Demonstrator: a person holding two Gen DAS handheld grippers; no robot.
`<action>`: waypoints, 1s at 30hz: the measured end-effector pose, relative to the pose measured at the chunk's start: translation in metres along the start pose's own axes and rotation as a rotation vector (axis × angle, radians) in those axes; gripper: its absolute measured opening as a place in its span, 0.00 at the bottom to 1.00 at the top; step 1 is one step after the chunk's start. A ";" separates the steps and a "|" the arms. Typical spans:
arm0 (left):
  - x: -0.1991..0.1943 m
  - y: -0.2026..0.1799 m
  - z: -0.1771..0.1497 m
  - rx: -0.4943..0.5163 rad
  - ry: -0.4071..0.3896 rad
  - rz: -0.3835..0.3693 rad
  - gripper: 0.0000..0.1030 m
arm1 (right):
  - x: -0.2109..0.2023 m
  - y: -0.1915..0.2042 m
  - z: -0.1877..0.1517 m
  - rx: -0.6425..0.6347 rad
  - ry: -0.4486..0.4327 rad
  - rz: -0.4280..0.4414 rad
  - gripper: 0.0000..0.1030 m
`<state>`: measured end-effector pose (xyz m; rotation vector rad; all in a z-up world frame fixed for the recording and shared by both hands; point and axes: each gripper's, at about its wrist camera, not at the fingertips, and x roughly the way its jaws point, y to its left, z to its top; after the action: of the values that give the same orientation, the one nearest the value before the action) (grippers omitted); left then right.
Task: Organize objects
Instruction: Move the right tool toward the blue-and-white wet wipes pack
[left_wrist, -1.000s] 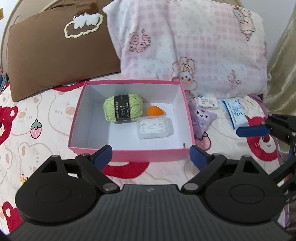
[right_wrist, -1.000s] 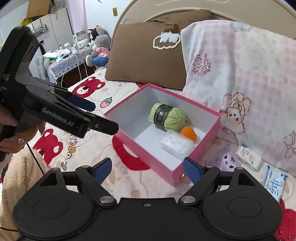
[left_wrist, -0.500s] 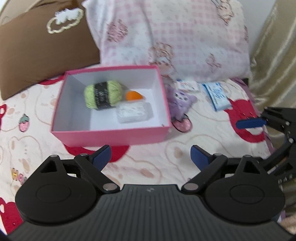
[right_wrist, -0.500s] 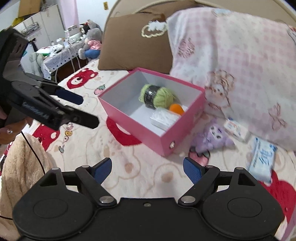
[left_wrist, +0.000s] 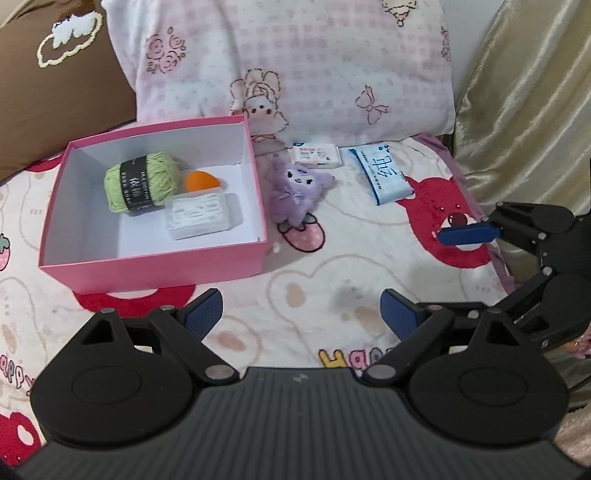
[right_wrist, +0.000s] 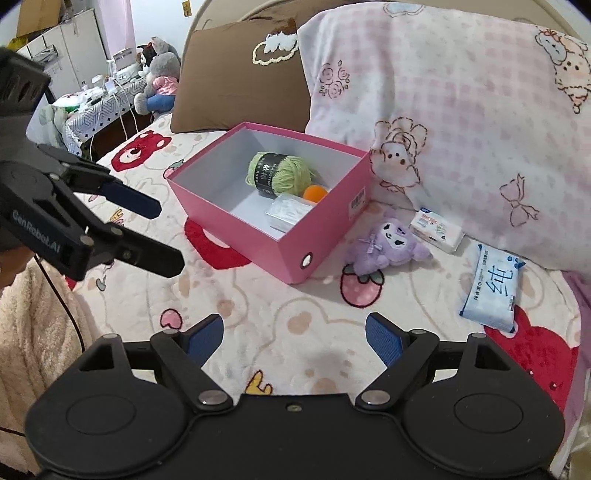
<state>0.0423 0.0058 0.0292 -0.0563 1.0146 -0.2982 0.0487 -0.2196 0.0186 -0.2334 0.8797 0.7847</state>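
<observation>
A pink box (left_wrist: 155, 266) (right_wrist: 236, 218) stands on the bed. It holds a green yarn ball (left_wrist: 142, 182) (right_wrist: 279, 173), an orange ball (left_wrist: 201, 181) (right_wrist: 315, 192) and a clear plastic case (left_wrist: 201, 218) (right_wrist: 288, 214). To the right of the box lie a purple plush toy (left_wrist: 297, 188) (right_wrist: 388, 245), a small white tissue pack (left_wrist: 316, 155) (right_wrist: 437, 229) and a blue wipes pack (left_wrist: 384, 179) (right_wrist: 495, 288). My left gripper (left_wrist: 301, 314) is open and empty, in front of the box. My right gripper (right_wrist: 295, 334) is open and empty, in front of the plush.
A brown pillow (left_wrist: 55, 74) (right_wrist: 240, 77) and a pink checked pillow (left_wrist: 295, 62) (right_wrist: 461, 110) lean behind the box. A gold curtain (left_wrist: 528, 110) hangs at the right. A cluttered side table with stuffed toys (right_wrist: 110, 96) stands beyond the bed's left side.
Both grippers have swung to the right, so the box has shifted left in both views. The plush, tissue pack and wipes pack have come into fuller view. Both stay open.
</observation>
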 end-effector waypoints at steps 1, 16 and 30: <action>0.002 -0.002 0.001 0.002 0.001 -0.003 0.90 | 0.000 -0.002 -0.001 -0.001 -0.002 -0.003 0.85; 0.058 -0.045 0.039 0.084 0.018 -0.171 0.89 | -0.011 -0.044 -0.009 0.055 0.019 -0.173 0.85; 0.145 -0.069 0.060 -0.005 -0.050 -0.200 0.88 | 0.038 -0.105 -0.020 0.074 -0.053 -0.291 0.85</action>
<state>0.1490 -0.1047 -0.0458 -0.1692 0.9619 -0.4742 0.1252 -0.2835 -0.0359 -0.2674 0.8006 0.4851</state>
